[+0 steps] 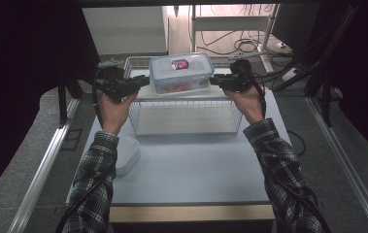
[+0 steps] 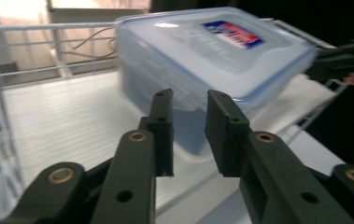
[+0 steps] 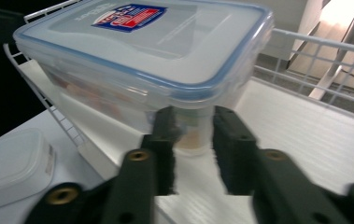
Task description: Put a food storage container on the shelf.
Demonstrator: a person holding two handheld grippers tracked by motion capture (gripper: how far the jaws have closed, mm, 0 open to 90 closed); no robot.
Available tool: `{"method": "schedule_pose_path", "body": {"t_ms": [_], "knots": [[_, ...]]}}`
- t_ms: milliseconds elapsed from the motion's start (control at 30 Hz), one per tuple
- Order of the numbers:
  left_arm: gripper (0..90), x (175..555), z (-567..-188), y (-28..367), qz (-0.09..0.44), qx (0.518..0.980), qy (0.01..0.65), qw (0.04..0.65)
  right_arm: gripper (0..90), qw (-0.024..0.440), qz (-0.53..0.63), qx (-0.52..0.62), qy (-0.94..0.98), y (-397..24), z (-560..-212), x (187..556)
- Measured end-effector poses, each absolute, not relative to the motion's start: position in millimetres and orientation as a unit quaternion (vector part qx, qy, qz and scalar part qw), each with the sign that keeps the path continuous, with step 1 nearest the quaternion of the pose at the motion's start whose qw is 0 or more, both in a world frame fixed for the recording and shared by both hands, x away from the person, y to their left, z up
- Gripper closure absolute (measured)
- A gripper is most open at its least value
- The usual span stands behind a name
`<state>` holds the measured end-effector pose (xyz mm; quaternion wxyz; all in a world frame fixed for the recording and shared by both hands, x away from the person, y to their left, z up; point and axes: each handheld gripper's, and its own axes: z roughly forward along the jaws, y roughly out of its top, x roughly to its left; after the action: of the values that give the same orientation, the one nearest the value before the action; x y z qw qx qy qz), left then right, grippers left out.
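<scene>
A clear lidded container (image 1: 180, 72) with a blue seal and a red and blue label stands at the back of a white wire basket (image 1: 134, 121). Something reddish lies inside it. My left gripper (image 1: 145, 81) is at its left end and my right gripper (image 1: 214, 81) at its right end. In the left gripper view the jaws of the left gripper (image 2: 188, 126) stand apart just short of the blurred container (image 2: 212, 51), with nothing pressed between them. In the right gripper view the right gripper (image 3: 193, 135) is open under the rim of the container (image 3: 142, 51), its pads off the wall.
A smaller empty plastic tub (image 1: 125, 154) sits on the pale table (image 1: 191, 170) under the left forearm, also seen as the tub (image 3: 11, 163) in the right gripper view. The basket's front half holds a bare white liner (image 1: 186, 119). Cables and a white stand lie beyond the table.
</scene>
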<state>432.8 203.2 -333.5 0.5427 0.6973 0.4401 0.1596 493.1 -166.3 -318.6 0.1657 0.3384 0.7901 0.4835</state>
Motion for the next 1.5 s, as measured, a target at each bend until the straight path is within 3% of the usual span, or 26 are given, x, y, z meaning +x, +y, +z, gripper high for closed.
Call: {"method": "schedule_pose_path", "body": {"t_ms": [133, 233, 267, 300, 367, 433, 667, 967, 1233, 1500], "knots": [[50.3, 433, -334, 198, 0.156, 0.699, 0.421, 0.557, 50.1, 0.133, 0.509, 0.332, 0.783, -171, -318, 497], [45.8, 437, -335, 192, 0.157, 0.707, 0.419, 0.547, 43.2, 0.132, 0.509, 0.319, 0.788, -167, -317, 498], [48.6, 438, -335, 191, 0.158, 0.707, 0.422, 0.545, 43.2, 0.138, 0.507, 0.317, 0.790, -165, -317, 498], [54.6, 438, -334, 191, 0.165, 0.706, 0.424, 0.543, 44.9, 0.135, 0.507, 0.318, 0.790, -163, -316, 498], [58.1, 438, -334, 194, 0.157, 0.698, 0.425, 0.555, 47.8, 0.147, 0.500, 0.320, 0.791, -161, -315, 498], [71.6, 435, -332, 203, 0.155, 0.683, 0.428, 0.571, 53.2, 0.148, 0.499, 0.317, 0.793, -163, -314, 498], [83.6, 443, -330, 210, 0.179, 0.667, 0.478, 0.543, 78.2, 0.144, 0.534, 0.348, 0.757, -174, -305, 503], [85.9, 448, -321, 198, 0.198, 0.668, 0.463, 0.548, 89.1, 0.180, 0.500, 0.332, 0.780, -144, -295, 510], [82.4, 450, -319, 197, 0.179, 0.684, 0.460, 0.537, 89.7, 0.161, 0.490, 0.320, 0.795, -142, -291, 498], [84.8, 449, -320, 198, 0.174, 0.692, 0.462, 0.527, 89.6, 0.153, 0.489, 0.312, 0.800, -146, -290, 488]]}}
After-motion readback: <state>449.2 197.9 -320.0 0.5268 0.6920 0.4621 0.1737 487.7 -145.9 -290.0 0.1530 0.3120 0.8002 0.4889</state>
